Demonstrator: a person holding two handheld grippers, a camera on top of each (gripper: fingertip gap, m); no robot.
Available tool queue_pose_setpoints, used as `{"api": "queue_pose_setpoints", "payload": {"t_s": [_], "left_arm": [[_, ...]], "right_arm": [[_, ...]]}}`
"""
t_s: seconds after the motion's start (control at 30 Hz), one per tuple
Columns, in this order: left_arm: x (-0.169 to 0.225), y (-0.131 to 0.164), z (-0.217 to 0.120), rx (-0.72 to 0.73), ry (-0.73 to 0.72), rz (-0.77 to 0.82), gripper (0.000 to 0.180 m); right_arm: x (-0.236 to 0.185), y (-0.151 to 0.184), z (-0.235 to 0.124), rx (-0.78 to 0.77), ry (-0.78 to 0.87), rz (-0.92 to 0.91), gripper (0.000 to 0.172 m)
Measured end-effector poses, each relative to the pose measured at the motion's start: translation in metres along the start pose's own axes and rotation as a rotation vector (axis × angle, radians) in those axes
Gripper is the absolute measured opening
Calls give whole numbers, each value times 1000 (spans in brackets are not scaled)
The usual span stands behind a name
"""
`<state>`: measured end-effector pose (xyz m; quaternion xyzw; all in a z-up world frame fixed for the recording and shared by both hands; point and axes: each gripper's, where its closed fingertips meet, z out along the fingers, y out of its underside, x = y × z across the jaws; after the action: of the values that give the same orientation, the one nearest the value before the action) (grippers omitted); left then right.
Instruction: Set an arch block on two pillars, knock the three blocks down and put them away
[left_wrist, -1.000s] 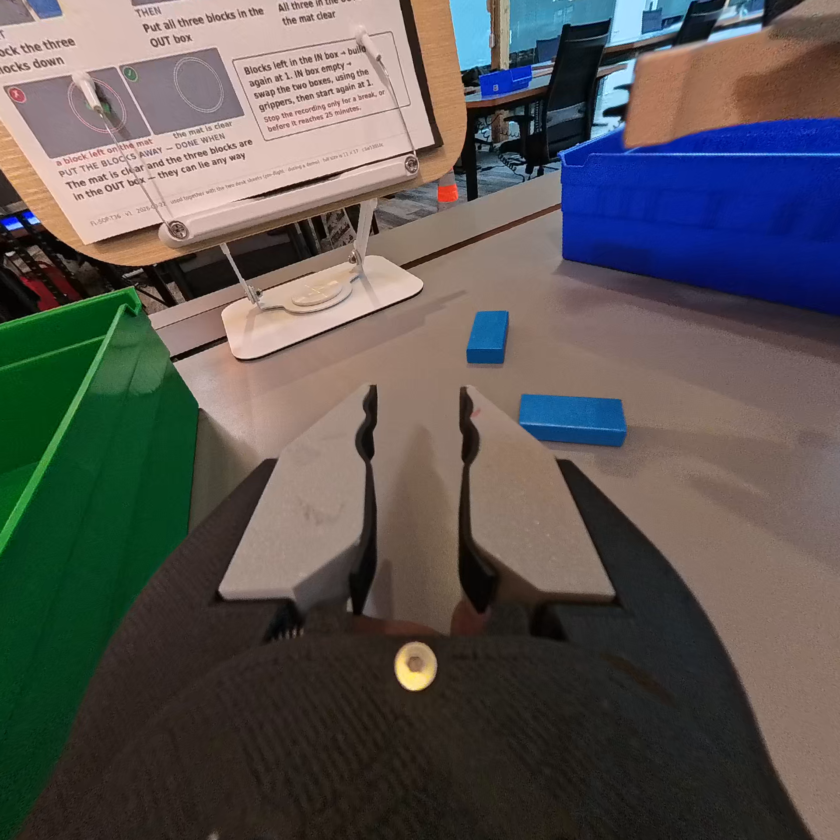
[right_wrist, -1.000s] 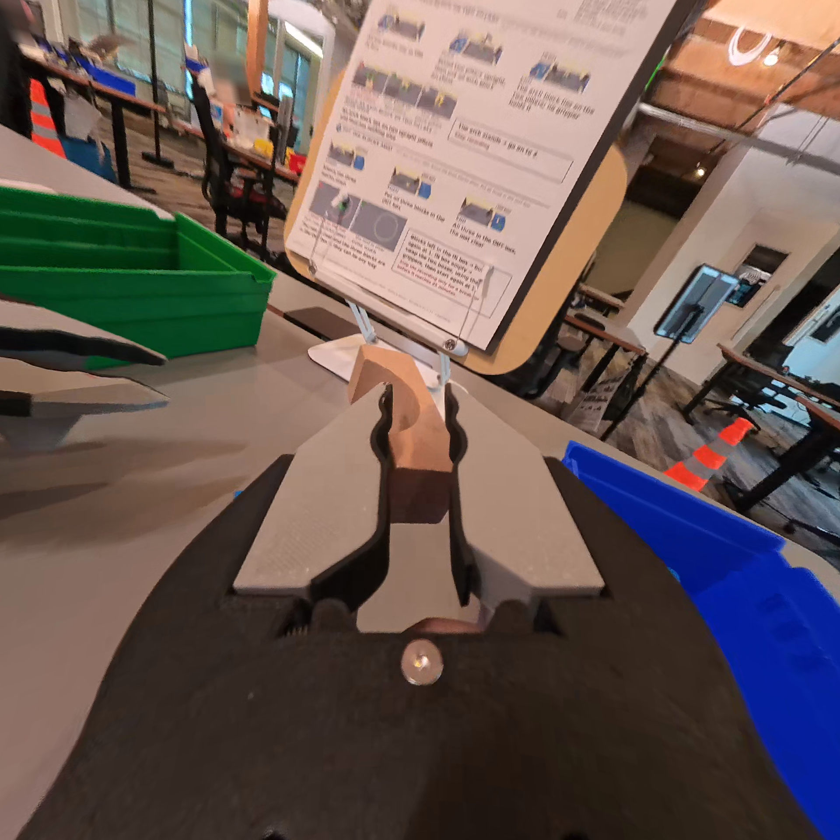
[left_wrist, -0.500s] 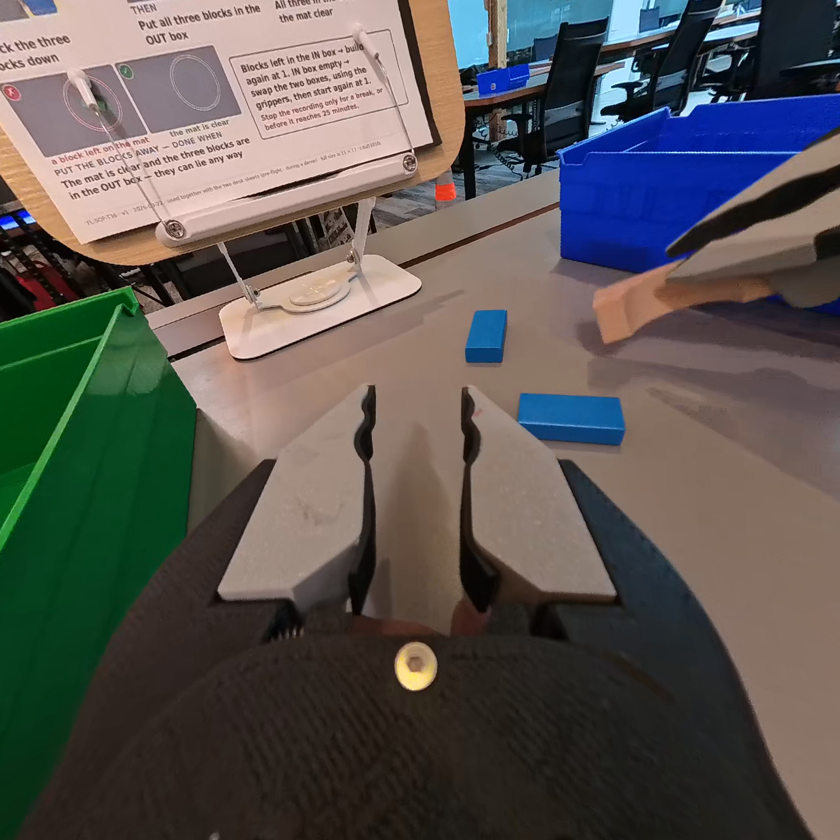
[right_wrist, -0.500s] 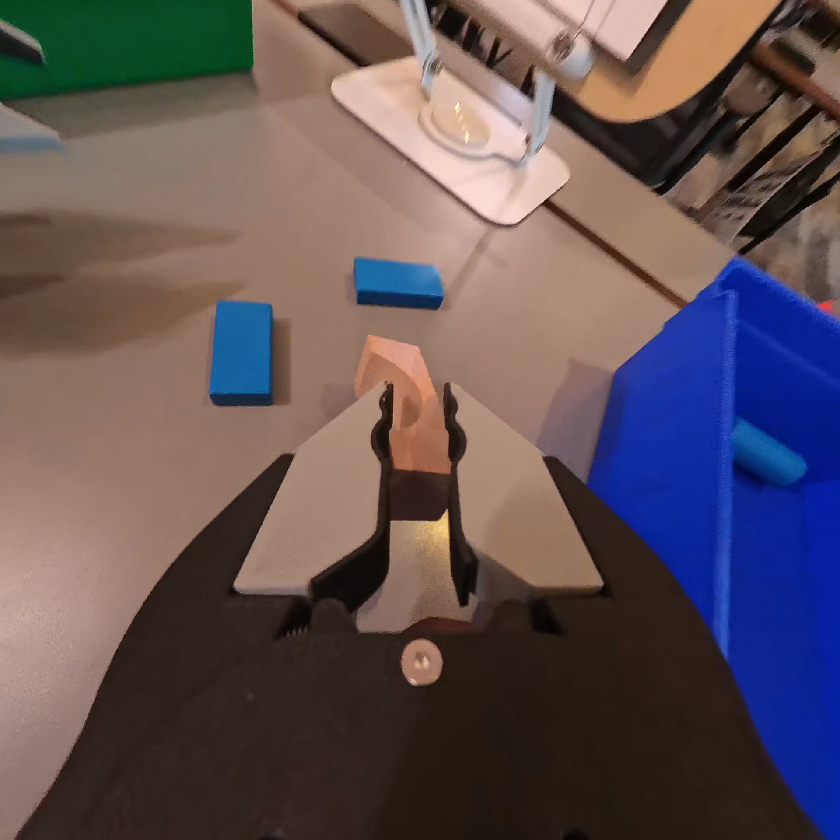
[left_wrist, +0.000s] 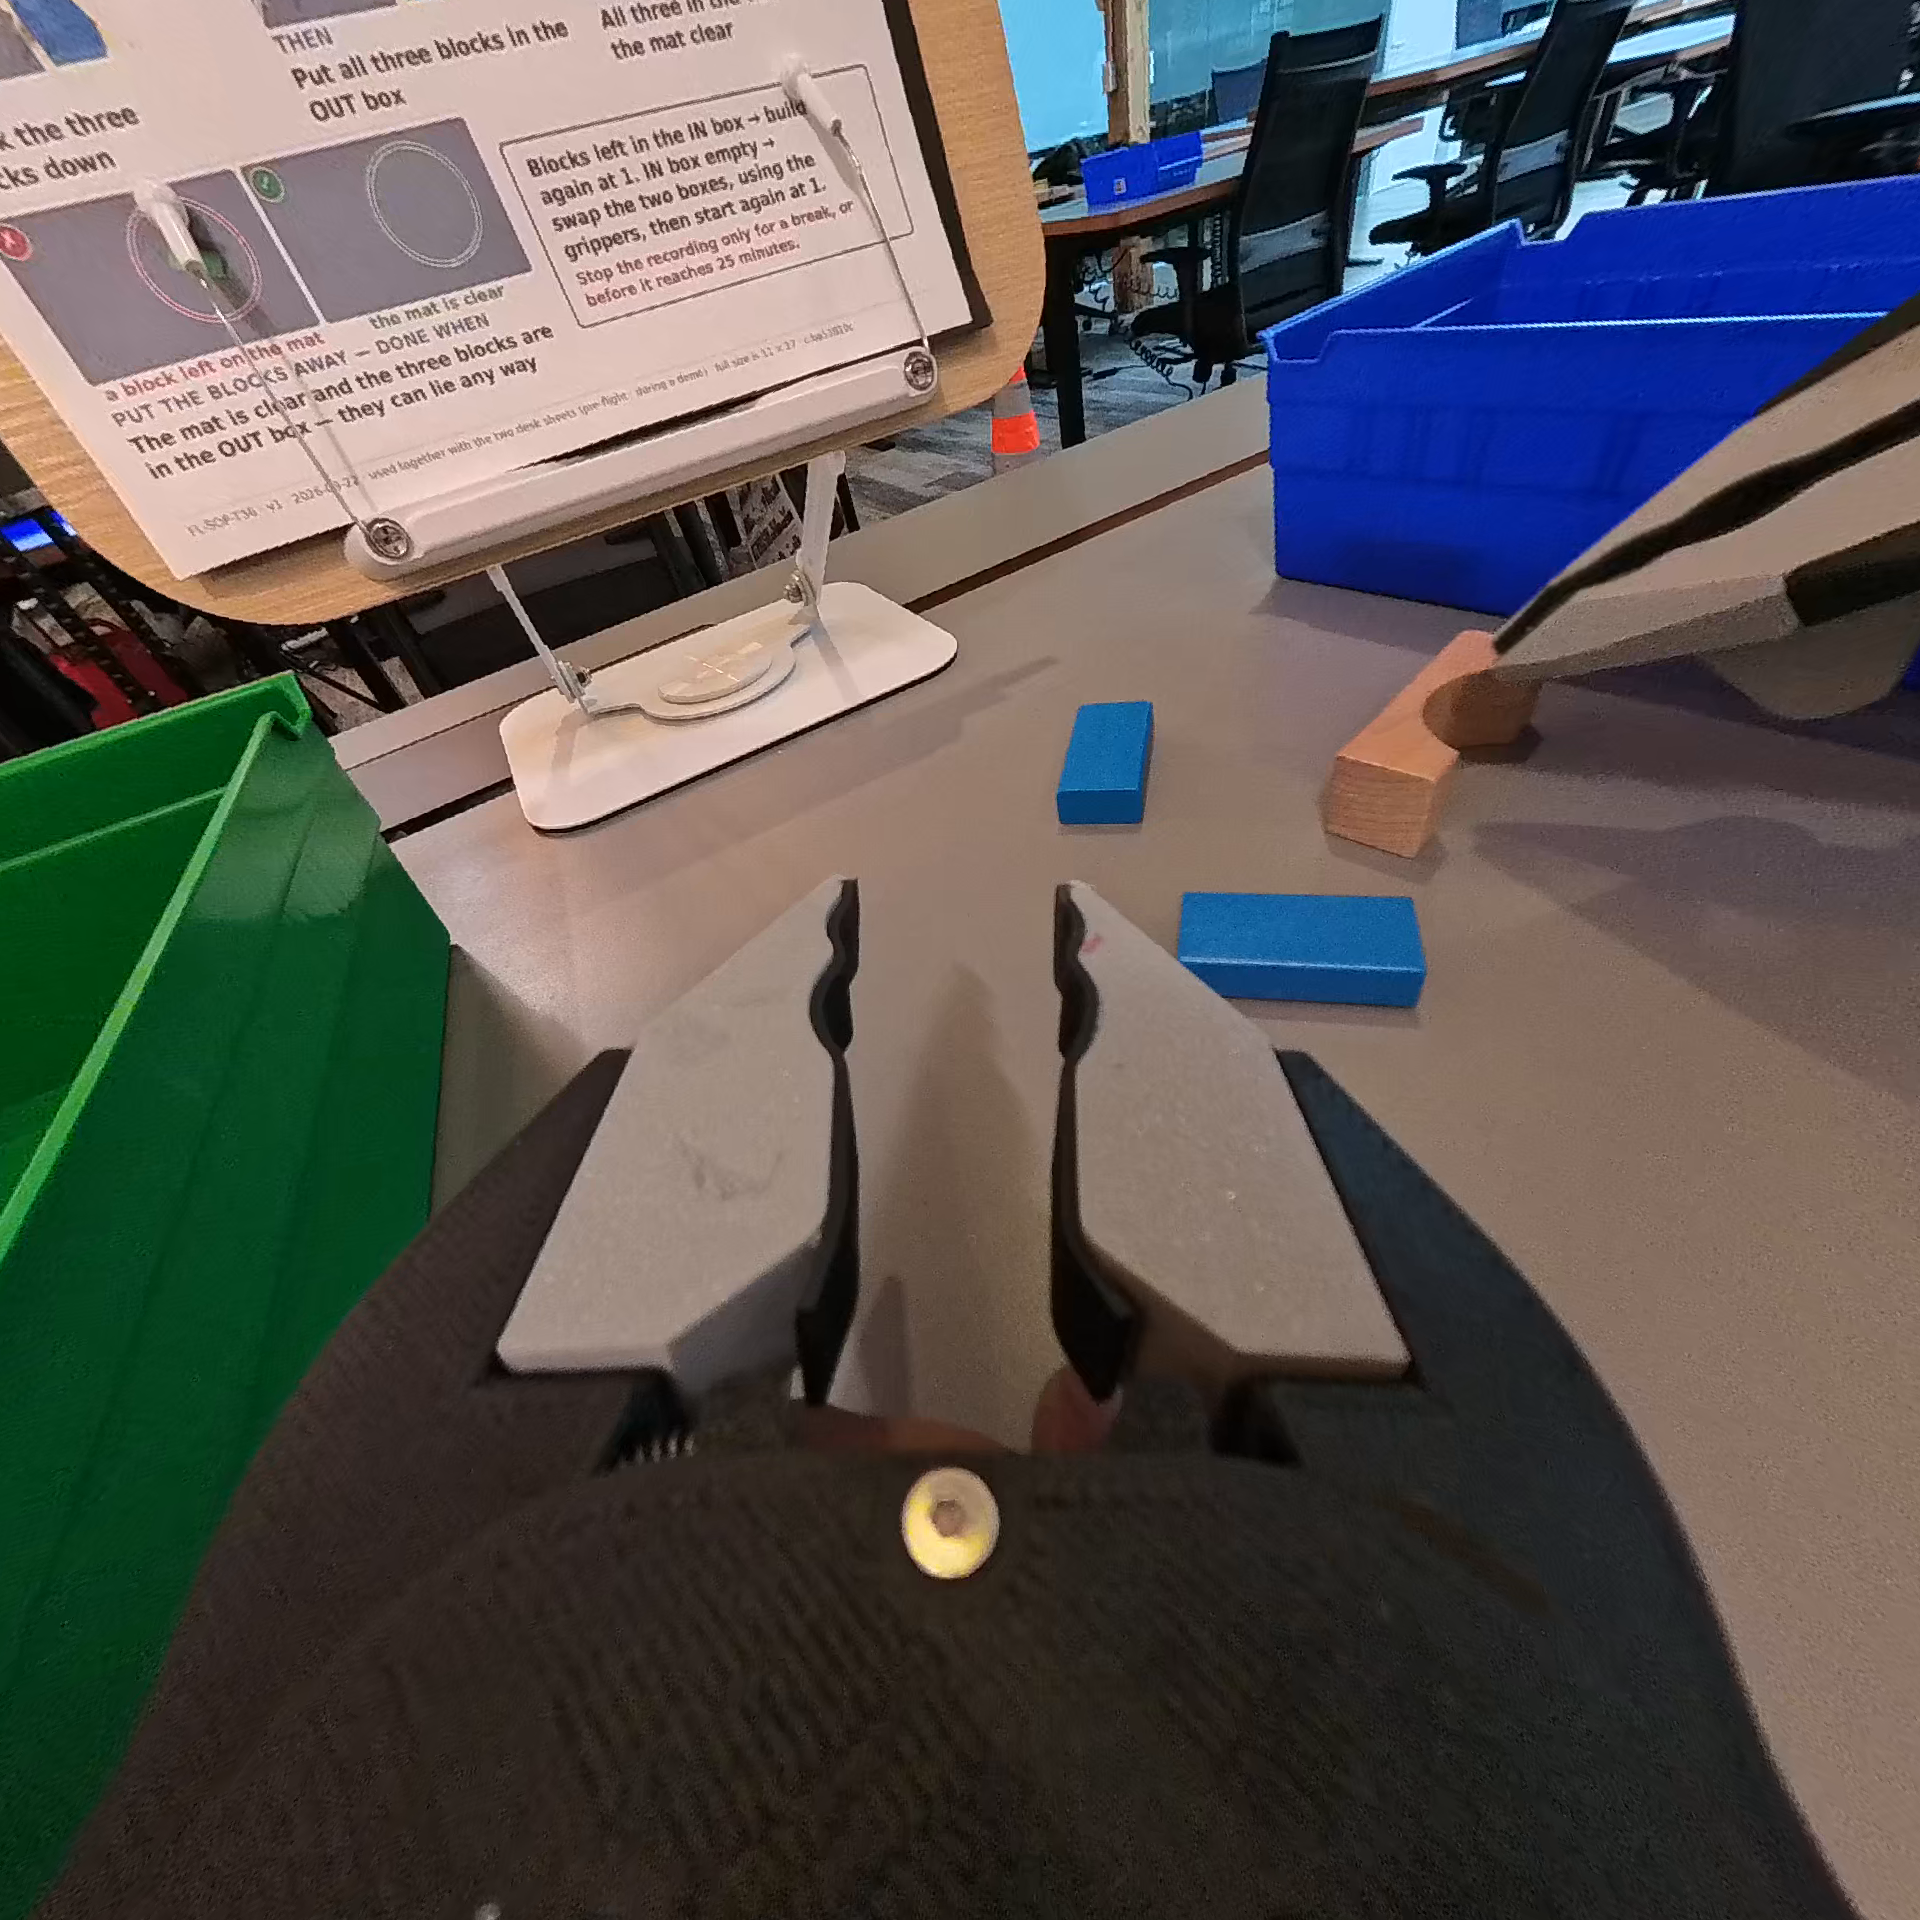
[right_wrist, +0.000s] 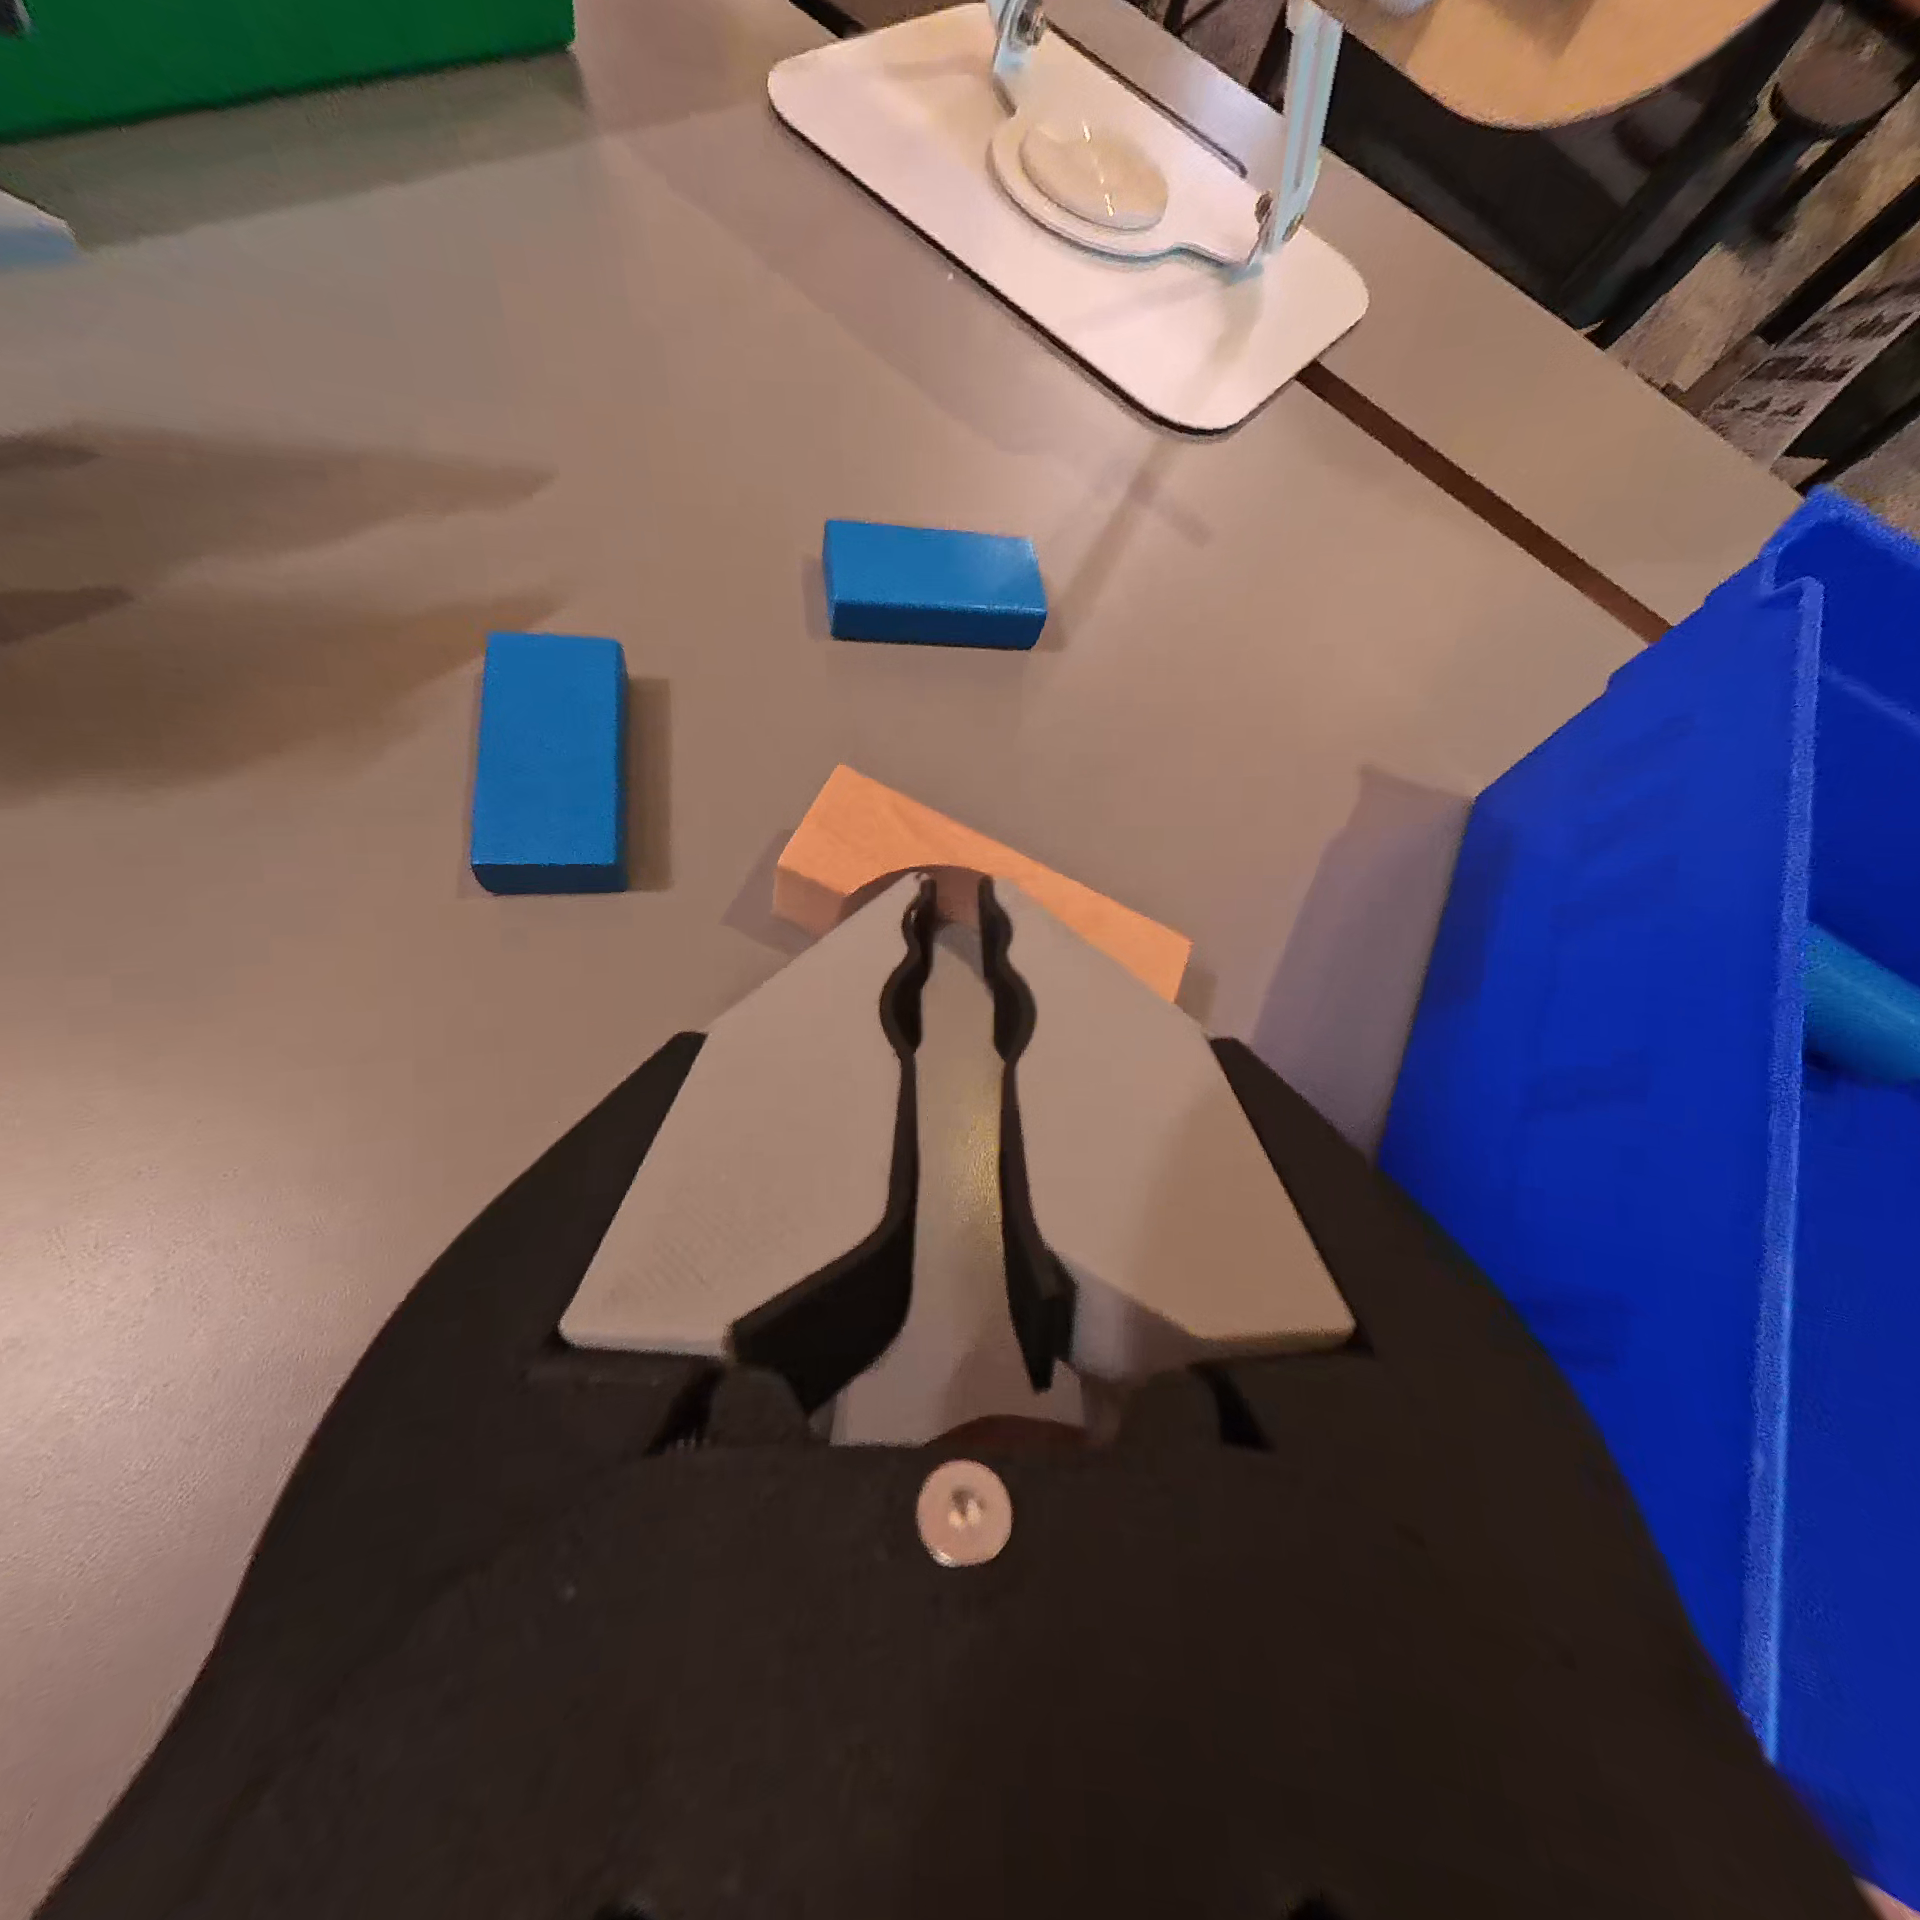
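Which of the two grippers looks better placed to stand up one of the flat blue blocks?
Probably the left gripper: it is open, holds nothing, and one blue block lies just beside its fingertips. The right gripper is busy at the wooden arch.

The left gripper (left_wrist: 956, 904) hovers low over the table near its left edge, level and pointing forward, its two grey fingers (left_wrist: 727, 1091) held apart with nothing between them. The right gripper (right_wrist: 954, 894) tilts steeply downward toward the table's right side, its fingertips (right_wrist: 1023, 940) drawn nearly together with only a narrow slit between them and nothing clamped in that slit. From the left wrist view its fingers (left_wrist: 1704, 540) slant in from the right edge.
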<state>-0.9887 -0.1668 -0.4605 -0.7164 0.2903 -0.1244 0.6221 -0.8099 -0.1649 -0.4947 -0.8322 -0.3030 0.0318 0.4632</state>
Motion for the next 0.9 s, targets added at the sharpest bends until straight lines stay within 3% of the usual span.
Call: {"api": "queue_pose_setpoints", "payload": {"t_s": [0.1,0.3,0.53,0.8,0.83,0.9], "left_arm": [[0,0,0,-1,0,0,35],[0,0,0,1,-1,1,35],[-1,0,0,3,-1,-5,35],[0,-1,0,5,-2,1,35],[0,-1,-1,6,-3,0,35],[-1,-1,-1,8,-3,-3,35]], "right_arm": [[5,5,2,-24,17,23,22],[19,-15,-13,111,56,98,28],[16,-2,-2,54,-37,202,50],[21,21,16,-53,19,159,51],[16,19,14,-48,-12,163,46],[-3,15,7,-27,-146,192,19]]}}
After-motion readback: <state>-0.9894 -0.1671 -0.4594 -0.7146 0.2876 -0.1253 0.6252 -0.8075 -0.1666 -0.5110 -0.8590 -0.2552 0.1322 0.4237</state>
